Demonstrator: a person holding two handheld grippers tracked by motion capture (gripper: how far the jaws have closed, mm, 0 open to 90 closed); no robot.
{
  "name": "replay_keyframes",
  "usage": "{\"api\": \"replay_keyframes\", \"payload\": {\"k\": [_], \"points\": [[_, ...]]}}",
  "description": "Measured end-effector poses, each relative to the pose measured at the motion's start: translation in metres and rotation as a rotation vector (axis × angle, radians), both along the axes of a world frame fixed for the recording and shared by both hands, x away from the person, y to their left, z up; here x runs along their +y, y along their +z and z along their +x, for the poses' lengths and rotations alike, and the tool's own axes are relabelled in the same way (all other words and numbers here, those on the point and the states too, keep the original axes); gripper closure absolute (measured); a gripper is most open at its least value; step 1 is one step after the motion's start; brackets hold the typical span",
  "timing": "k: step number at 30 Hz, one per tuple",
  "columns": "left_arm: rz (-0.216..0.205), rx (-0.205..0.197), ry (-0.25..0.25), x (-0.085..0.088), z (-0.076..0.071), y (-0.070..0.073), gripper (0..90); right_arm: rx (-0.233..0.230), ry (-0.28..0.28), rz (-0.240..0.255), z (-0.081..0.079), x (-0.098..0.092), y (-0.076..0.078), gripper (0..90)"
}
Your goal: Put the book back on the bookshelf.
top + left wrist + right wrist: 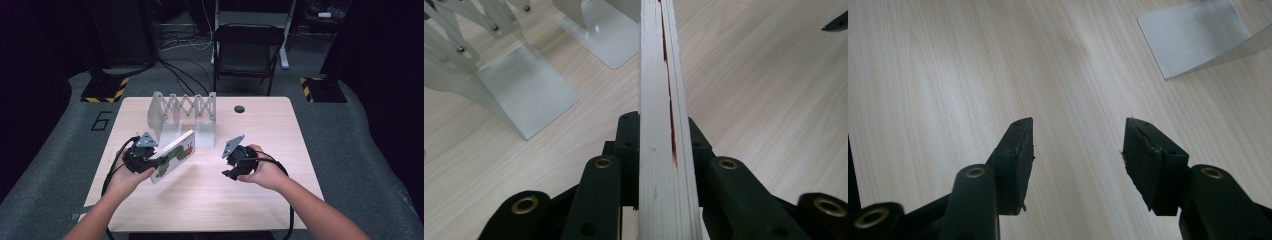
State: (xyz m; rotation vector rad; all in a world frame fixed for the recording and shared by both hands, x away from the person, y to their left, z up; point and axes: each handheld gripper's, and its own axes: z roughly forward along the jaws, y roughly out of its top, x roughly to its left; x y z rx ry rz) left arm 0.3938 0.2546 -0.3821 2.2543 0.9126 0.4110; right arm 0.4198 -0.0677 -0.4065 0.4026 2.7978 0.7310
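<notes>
In the high view, the left gripper (150,162) sits at the lower left of the pale wooden surface (260,130), held in the person's left hand (122,175). Its fingers are clamped on the lower end of a white picture book (175,154), which slants up and to the right, lifted off the surface, its cover showing a green and red drawing. In the left gripper view the book's page edges (659,125) run up the middle of the frame, pinched tight between the two black fingers (629,145).

Just behind the book, toward the upper middle of the high view, stands a white expanding rack (182,112) with upright dividers; the book's upper end is close to it, though whether they touch cannot be told.

To the right of centre, the right gripper (231,172) rests in the person's right hand (262,175), well apart from the book. In the right gripper view its fingers (1018,150) stand wide apart over bare wood, holding nothing, with a white plate of the rack (1198,40) at the upper right.
</notes>
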Motion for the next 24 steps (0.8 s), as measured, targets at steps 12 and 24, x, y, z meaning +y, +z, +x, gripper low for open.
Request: {"api": "replay_keyframes", "payload": {"k": [12,24], "points": [[-0.007,-0.012,0.039,0.010,0.006,0.005,75.8,0.008,0.009,0.000,0.005,0.002,-0.003,45.8],[-0.006,-0.015,0.066,0.020,0.011,0.015,75.8,0.004,0.014,0.000,0.005,0.005,-0.005,45.4]]}}
